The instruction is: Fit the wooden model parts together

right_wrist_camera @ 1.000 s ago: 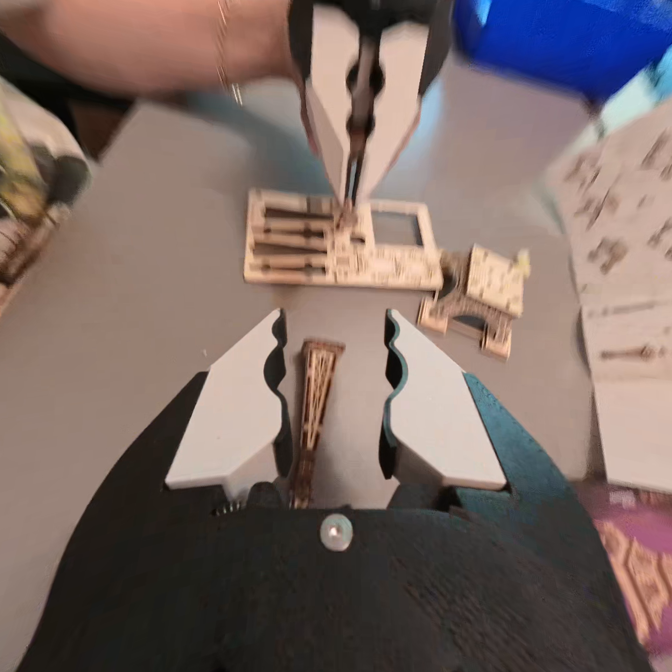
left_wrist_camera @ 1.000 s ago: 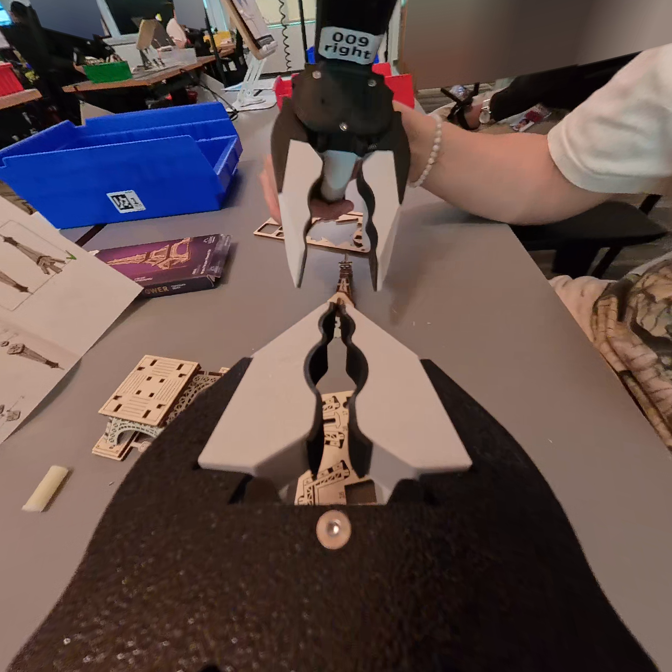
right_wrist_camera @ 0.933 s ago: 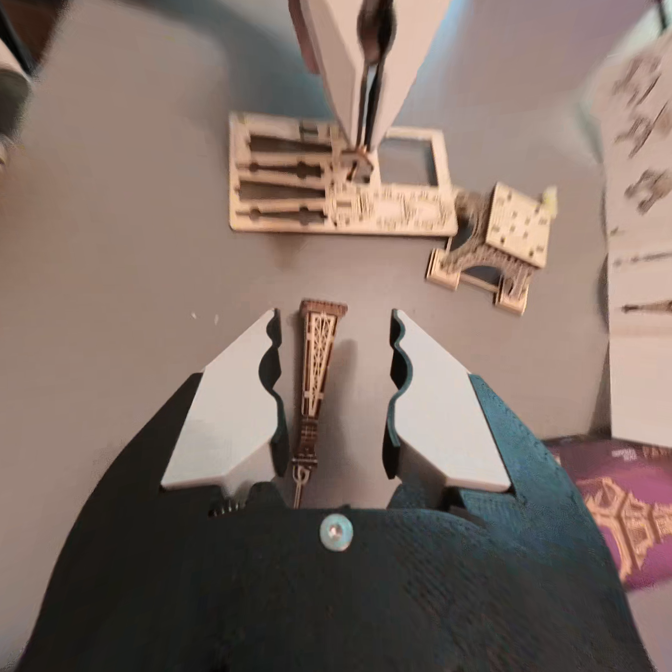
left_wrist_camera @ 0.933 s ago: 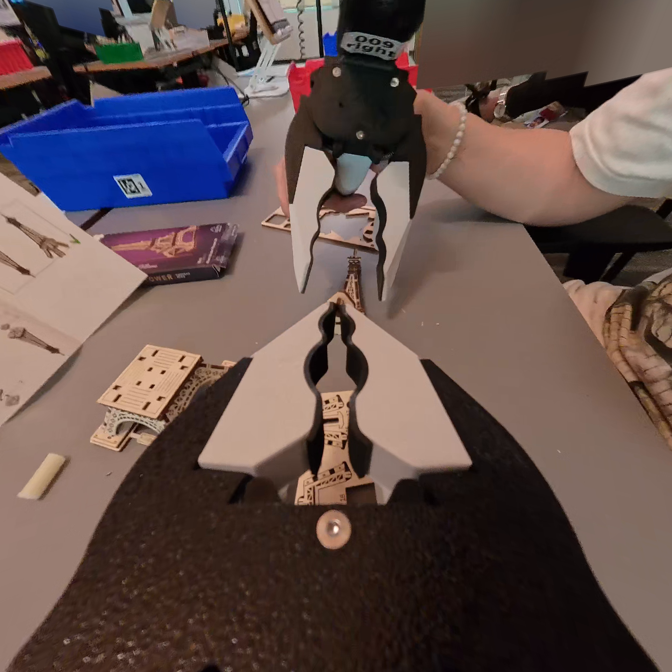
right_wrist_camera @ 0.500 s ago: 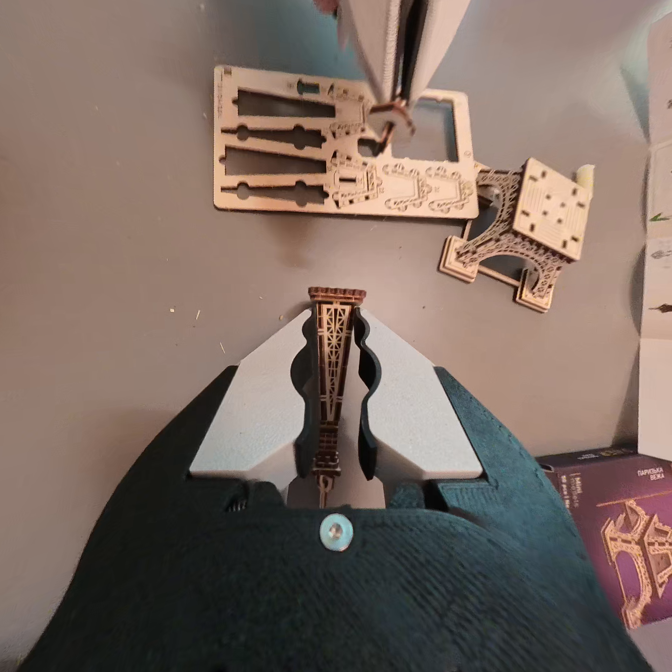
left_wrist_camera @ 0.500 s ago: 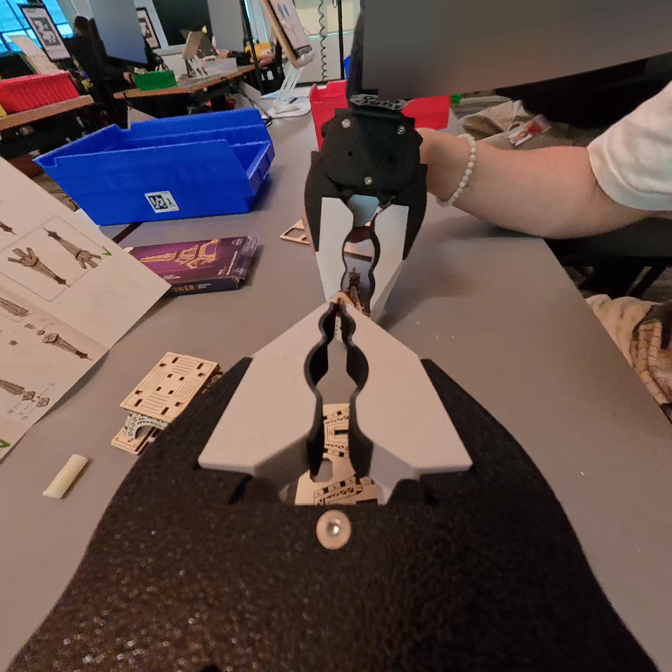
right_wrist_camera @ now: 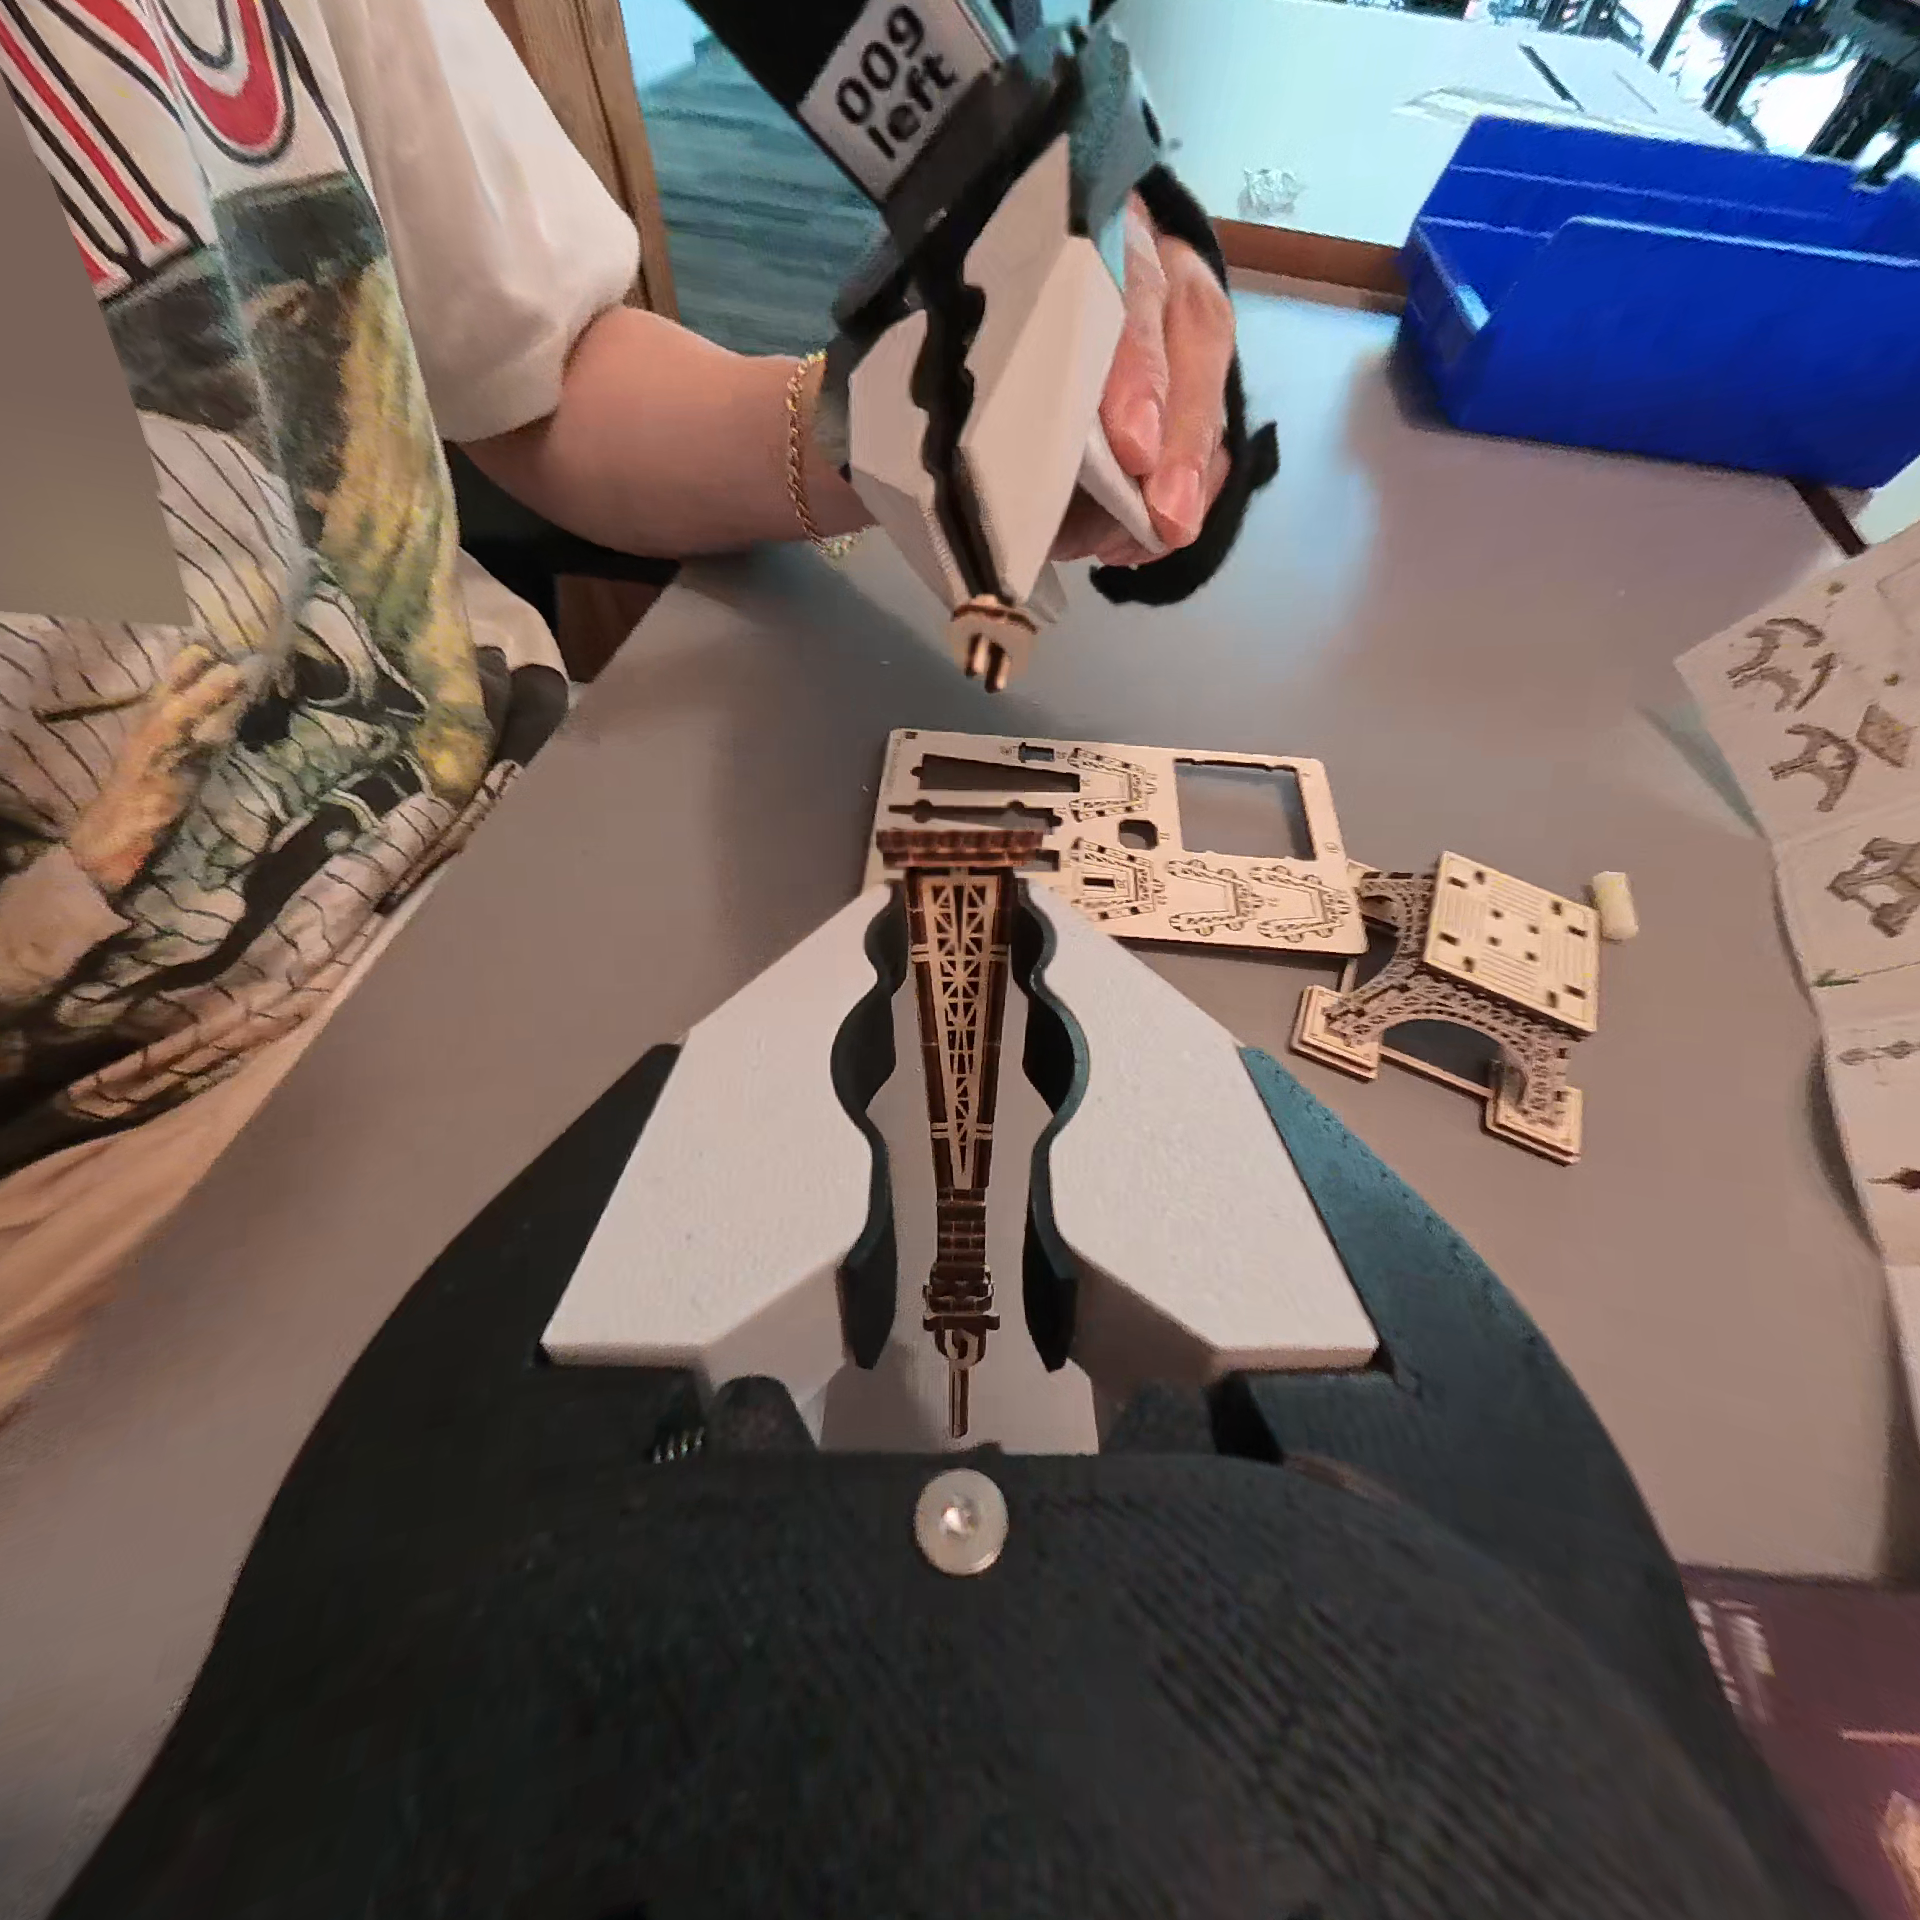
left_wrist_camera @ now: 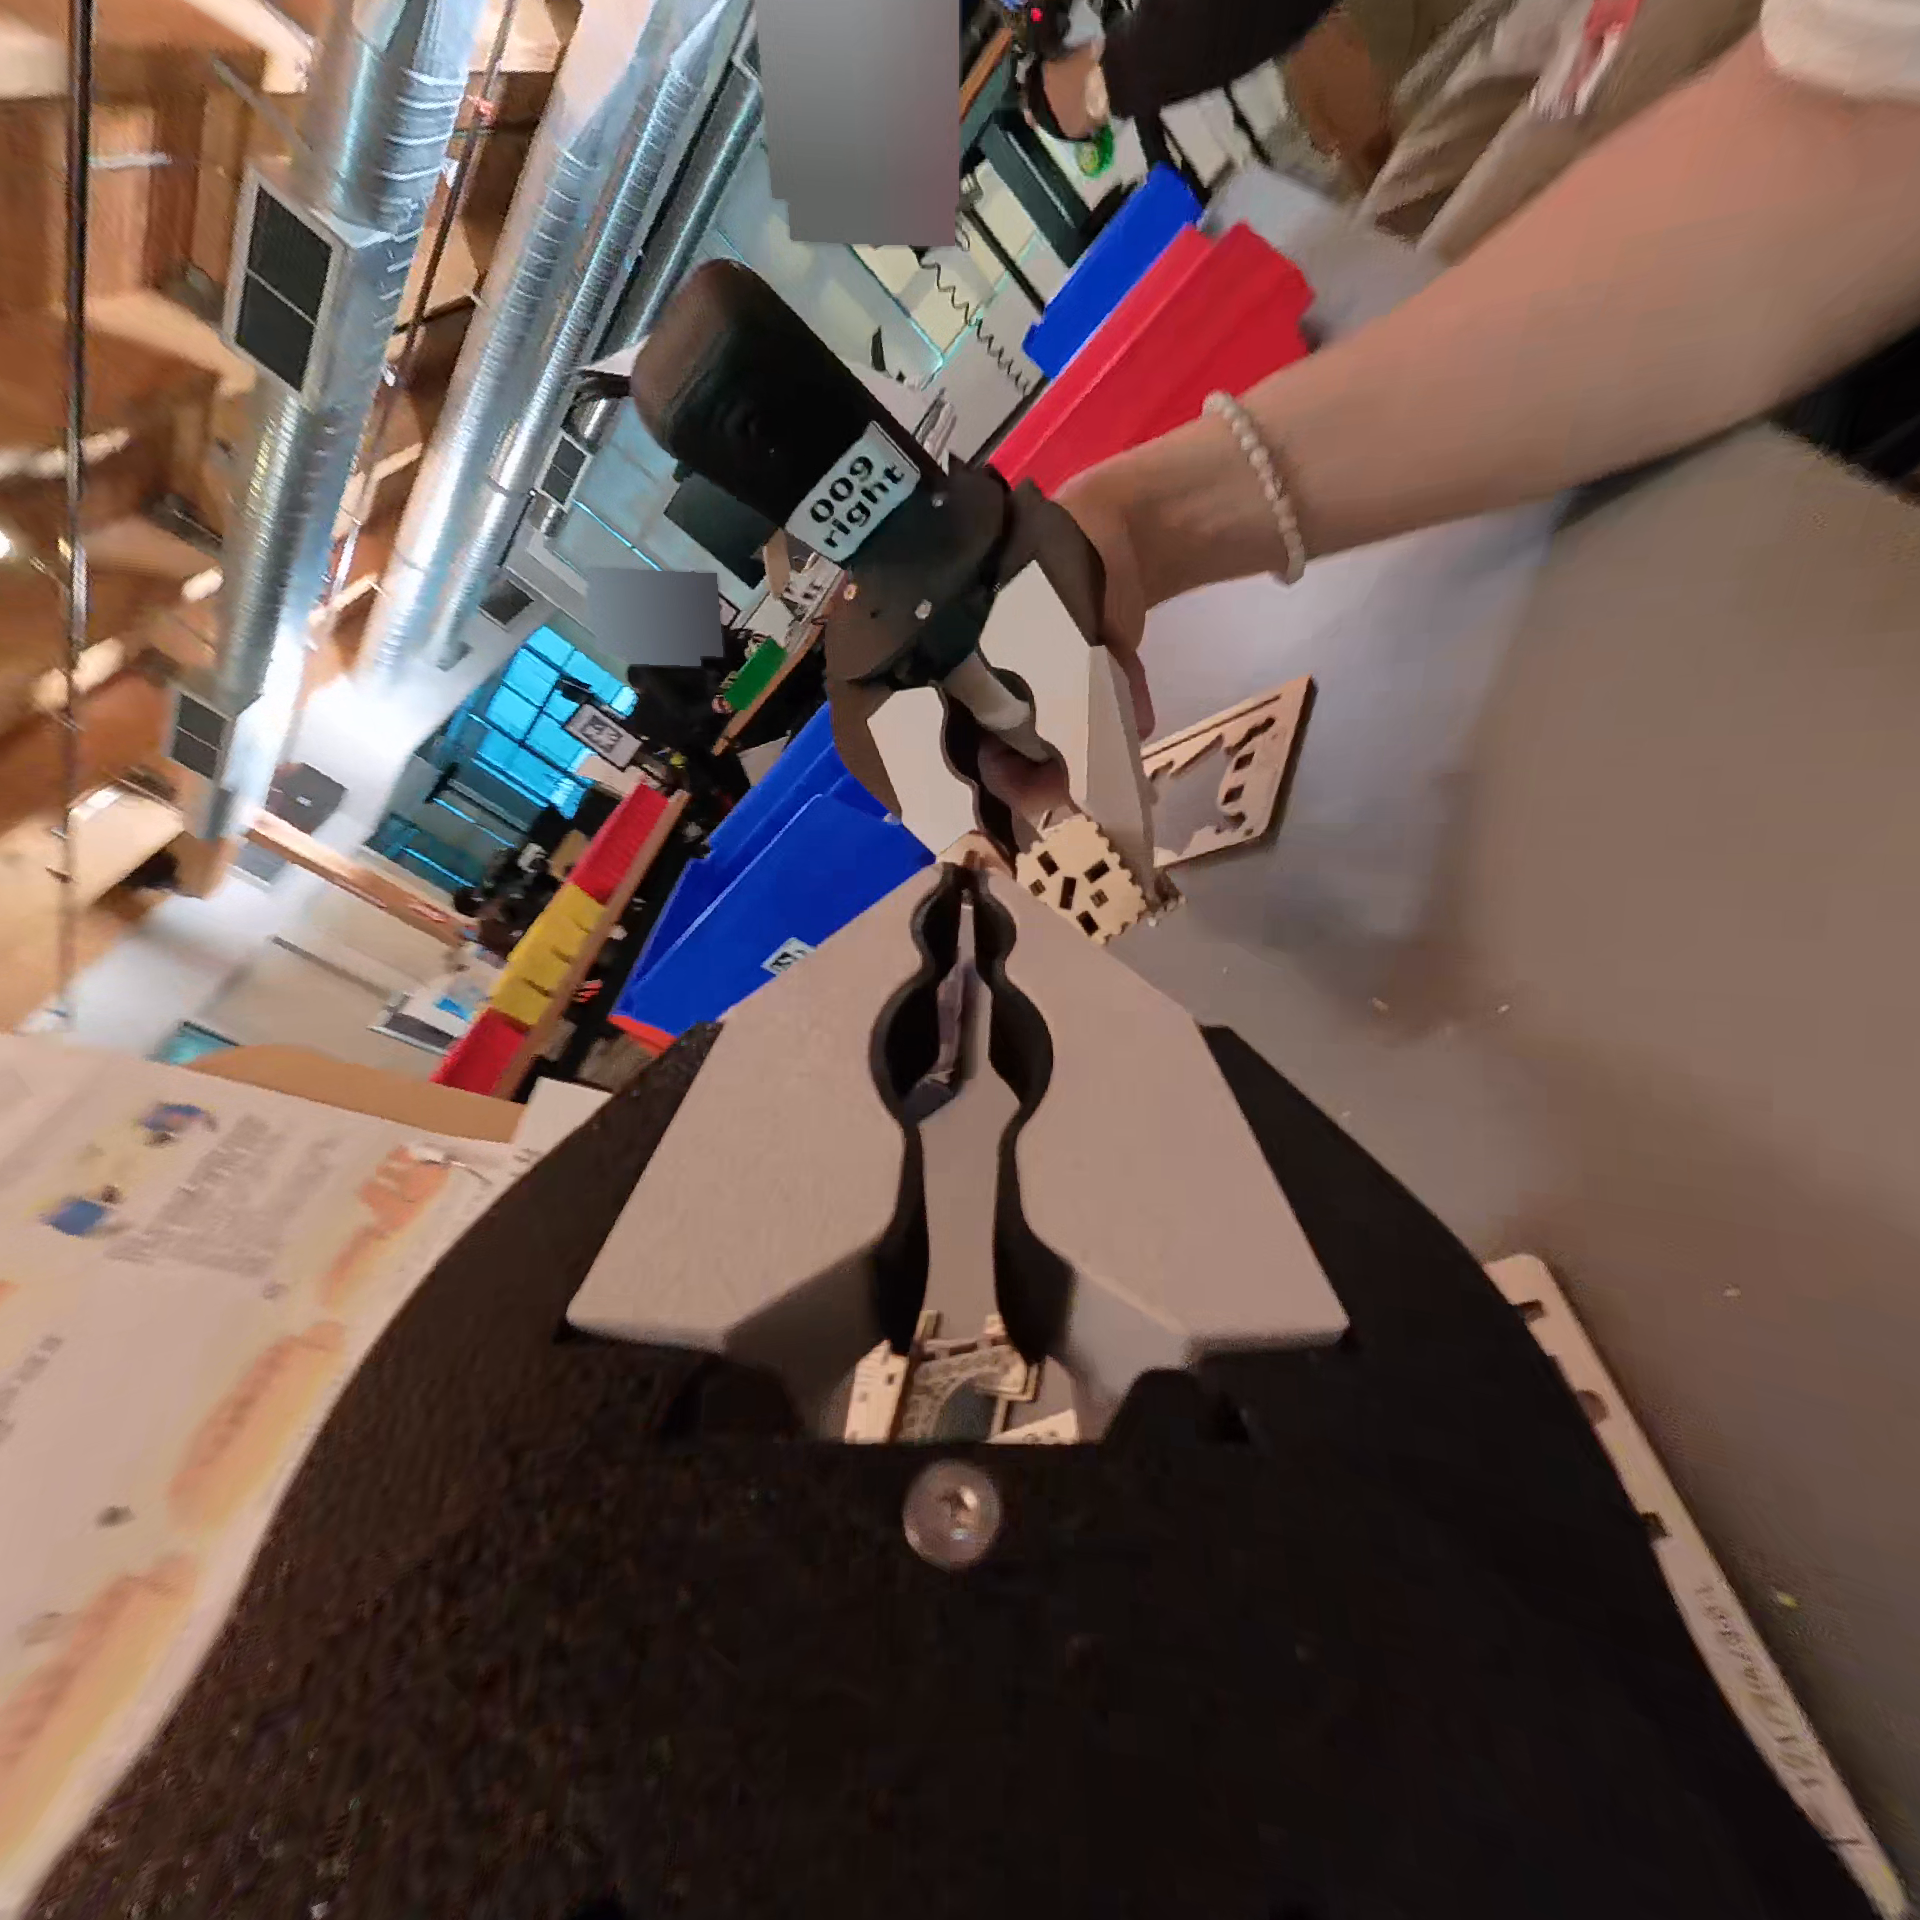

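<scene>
My right gripper (right_wrist_camera: 958,906) is shut on a slim wooden tower spire (right_wrist_camera: 956,1049), held above the table with its wide end pointing forward. My left gripper (right_wrist_camera: 997,594) hangs above and beyond it, shut on a small rounded wooden piece (right_wrist_camera: 987,636) that sticks out of its tips. In the left wrist view my left gripper (left_wrist_camera: 962,875) is closed, and the right gripper (left_wrist_camera: 1081,862) faces it closely with the spire's square end (left_wrist_camera: 1091,902) towards me. The arched wooden tower base (right_wrist_camera: 1455,987) stands on the table to the right.
A punched-out wooden parts sheet (right_wrist_camera: 1112,852) lies flat on the grey table (right_wrist_camera: 520,1039) under both grippers. Also there: a cream stick (right_wrist_camera: 1612,904), instruction sheets (right_wrist_camera: 1860,831), a blue bin (right_wrist_camera: 1662,270), a purple box (right_wrist_camera: 1849,1714). A person sits at left.
My right gripper closed on the spire lying on the table and lifted it. My left gripper rose from the parts sheet with the small piece and tilted over.
</scene>
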Demonstrator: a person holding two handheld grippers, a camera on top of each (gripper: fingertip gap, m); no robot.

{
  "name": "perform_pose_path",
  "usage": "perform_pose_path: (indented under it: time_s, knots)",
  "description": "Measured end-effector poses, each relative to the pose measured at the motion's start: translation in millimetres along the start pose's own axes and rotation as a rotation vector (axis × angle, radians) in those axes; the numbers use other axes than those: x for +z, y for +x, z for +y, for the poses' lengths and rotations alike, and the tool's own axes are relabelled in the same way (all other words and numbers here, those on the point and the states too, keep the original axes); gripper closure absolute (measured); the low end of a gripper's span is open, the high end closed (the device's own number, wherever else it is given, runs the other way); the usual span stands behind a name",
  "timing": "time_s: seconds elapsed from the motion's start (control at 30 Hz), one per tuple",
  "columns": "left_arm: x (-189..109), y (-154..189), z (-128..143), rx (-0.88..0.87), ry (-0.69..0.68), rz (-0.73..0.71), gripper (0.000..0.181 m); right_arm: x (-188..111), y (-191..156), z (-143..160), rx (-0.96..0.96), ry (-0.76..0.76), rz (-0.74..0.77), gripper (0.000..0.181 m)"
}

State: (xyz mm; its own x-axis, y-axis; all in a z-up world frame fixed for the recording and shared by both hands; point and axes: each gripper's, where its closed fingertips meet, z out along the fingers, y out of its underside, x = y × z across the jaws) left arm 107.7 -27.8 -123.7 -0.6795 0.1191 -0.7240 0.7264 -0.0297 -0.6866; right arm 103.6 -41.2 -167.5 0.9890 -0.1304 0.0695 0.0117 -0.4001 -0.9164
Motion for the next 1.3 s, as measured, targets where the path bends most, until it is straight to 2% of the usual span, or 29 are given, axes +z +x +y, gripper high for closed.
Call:
perform_pose_path:
  time_s: [0.17,0.27,0.43,0.9,1.3]
  knots:
    - [8,1,2,0.260,-0.122,-0.066,0.181,-5,13,-12,-0.096,-0.001,0.126,0.164]
    - [8,-5,-1,0.337,-0.144,-0.132,0.181,-10,21,-18,-0.175,-0.007,0.212,0.164]
    - [6,-11,-3,0.370,-0.146,-0.181,0.181,-13,18,-27,-0.231,-0.002,0.233,0.165]
    - [6,-9,-3,0.485,-0.192,-0.180,0.181,-10,19,-29,-0.245,-0.014,0.241,0.165]
    - [8,-5,11,0.574,-0.322,-0.119,0.181,-6,25,-16,-0.260,-0.110,0.274,0.165]
